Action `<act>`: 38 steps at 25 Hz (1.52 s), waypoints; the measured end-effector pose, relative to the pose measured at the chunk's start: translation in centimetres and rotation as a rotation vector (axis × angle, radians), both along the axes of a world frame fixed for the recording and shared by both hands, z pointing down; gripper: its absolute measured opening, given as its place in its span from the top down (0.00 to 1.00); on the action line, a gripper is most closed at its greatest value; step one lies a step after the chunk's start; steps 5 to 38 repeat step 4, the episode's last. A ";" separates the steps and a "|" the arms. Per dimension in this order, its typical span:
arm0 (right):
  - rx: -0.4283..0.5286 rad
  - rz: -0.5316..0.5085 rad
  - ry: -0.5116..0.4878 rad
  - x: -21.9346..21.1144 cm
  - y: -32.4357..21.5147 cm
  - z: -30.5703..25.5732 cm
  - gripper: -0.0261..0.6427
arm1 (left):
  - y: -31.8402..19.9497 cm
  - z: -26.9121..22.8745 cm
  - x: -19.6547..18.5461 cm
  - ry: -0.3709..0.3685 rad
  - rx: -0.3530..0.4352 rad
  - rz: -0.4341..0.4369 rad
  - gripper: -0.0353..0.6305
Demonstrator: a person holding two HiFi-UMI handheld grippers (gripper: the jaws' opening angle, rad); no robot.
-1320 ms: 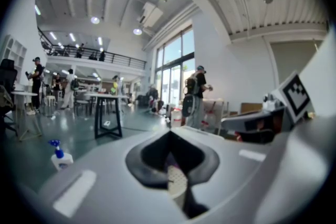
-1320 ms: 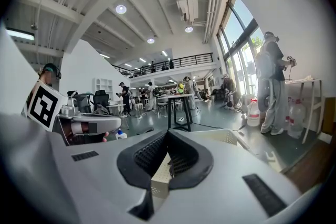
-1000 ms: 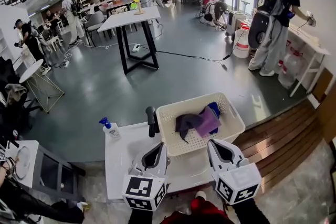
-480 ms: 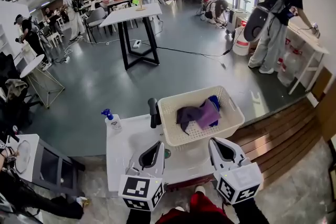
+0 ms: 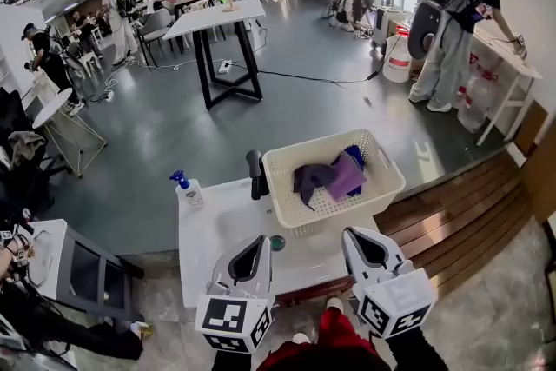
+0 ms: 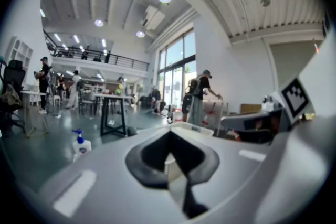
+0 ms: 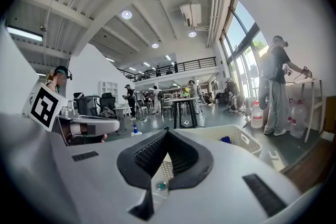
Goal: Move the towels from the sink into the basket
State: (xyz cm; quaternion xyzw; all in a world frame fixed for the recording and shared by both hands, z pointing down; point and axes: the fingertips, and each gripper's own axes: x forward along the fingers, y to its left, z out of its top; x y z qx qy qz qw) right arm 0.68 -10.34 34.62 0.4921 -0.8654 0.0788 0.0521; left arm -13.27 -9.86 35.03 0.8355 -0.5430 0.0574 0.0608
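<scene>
The white sink counter (image 5: 213,226) stretches out in front of me, standing on a grey floor with wooden decking off its right edge. On its far right corner sits the white perforated basket (image 5: 393,180), its right side hanging past the counter's edge.

I hold my two grippers side by side over the near edge of the counter, both pointing almost level toward the basket. My left gripper (image 5: 261,244) has its jaws pressed together with nothing between them; through the notch behind the tips I see only the basket's wall (image 6: 194,128). My right gripper (image 5: 357,240) is the same: its ribbed pads (image 7: 149,152) meet at the tip and clamp nothing, and the basket's rim (image 7: 239,139) shows beyond them. Neither gripper touches the basket.

The towels lie inside the basket, bunched toward its far side. The dark grey towel (image 5: 308,180) is on the left with a corner trailing toward the near wall, the purple towel (image 5: 346,175) lies against it on the right, and the blue towel (image 5: 354,155) peeks out behind the purple one at the far wall.

The black faucet (image 5: 255,175) stands upright at the far edge, just left of the basket. A white spray bottle (image 5: 188,189) with a blue top stands at the far left corner. A small round drain (image 5: 276,243) sits in the counter just beside my left gripper's tip.
</scene>
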 end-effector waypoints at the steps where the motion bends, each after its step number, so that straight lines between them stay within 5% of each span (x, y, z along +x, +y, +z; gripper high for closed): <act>1: 0.000 -0.002 -0.001 -0.1 0.2 0.0 0.95 | 0.2 0.0 -0.1 0.002 0.000 -0.002 0.94; 38: 0.000 -0.007 -0.006 -0.3 0.8 0.4 0.95 | 0.9 0.1 -0.3 0.008 0.001 -0.007 0.94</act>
